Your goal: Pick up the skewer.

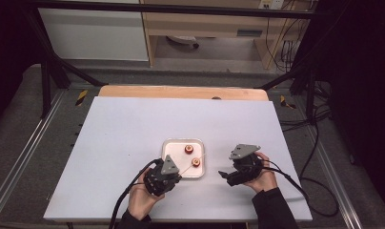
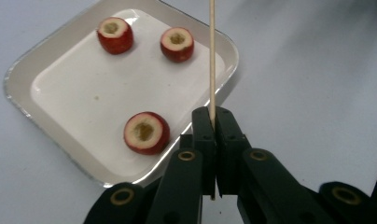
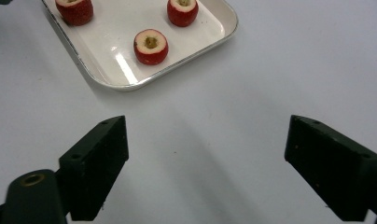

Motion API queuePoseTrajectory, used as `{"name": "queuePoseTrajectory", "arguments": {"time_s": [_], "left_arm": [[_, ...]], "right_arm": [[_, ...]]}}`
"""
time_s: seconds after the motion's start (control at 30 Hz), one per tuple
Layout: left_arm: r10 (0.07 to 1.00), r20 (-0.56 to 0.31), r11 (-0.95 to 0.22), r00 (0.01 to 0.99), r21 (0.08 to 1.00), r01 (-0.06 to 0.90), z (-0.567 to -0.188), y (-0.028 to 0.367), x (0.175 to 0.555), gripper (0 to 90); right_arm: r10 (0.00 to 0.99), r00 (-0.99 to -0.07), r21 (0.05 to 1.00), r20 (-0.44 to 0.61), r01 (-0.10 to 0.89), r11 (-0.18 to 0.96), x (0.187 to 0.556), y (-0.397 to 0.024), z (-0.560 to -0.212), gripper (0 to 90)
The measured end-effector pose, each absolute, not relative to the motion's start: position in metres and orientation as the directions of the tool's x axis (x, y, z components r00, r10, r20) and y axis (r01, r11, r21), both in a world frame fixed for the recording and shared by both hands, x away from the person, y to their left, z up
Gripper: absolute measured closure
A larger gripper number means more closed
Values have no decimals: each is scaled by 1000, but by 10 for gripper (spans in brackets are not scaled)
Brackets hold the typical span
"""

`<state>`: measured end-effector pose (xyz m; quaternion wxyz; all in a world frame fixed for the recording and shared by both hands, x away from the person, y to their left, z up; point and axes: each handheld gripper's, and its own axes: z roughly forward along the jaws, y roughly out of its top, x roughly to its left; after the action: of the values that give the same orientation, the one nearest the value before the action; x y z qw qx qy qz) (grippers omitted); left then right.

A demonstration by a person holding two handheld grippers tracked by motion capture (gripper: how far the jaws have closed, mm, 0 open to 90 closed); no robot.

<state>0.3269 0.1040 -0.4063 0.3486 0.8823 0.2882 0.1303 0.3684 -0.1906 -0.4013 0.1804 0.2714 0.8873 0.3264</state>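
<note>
Left tool is clenched on a thin skewer, pinched right at its near end, and the stick runs straight on from the jaws, out over the tray's right rim. In the high view the skewer slants up and right across the tray. Three cored red fruits sit in that tray: one near, just left of the clamped jaws, and two far ones, the right of them just left of the skewer. So the stick's tip has to swing left to meet any fruit. Over to the right, the right tool is released, jaws spread wide with nothing between them, over bare table, the tray off to its far left. Left tool is the nearer one to the fruit.
</note>
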Motion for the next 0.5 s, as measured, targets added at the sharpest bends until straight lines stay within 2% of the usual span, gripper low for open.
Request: {"name": "queuePoseTrajectory", "arguments": {"time_s": [0.17,0.5], "left_arm": [[663,19,-502,749,753,425,-412,119,315,883],[723,-26,-354,690,844,403,-426,135,299,882]], "right_arm": [[633,-771,661,-65,443,606,374,-189,-404,77],[660,-750,677,40,506,534,380,-187,-403,41]]}}
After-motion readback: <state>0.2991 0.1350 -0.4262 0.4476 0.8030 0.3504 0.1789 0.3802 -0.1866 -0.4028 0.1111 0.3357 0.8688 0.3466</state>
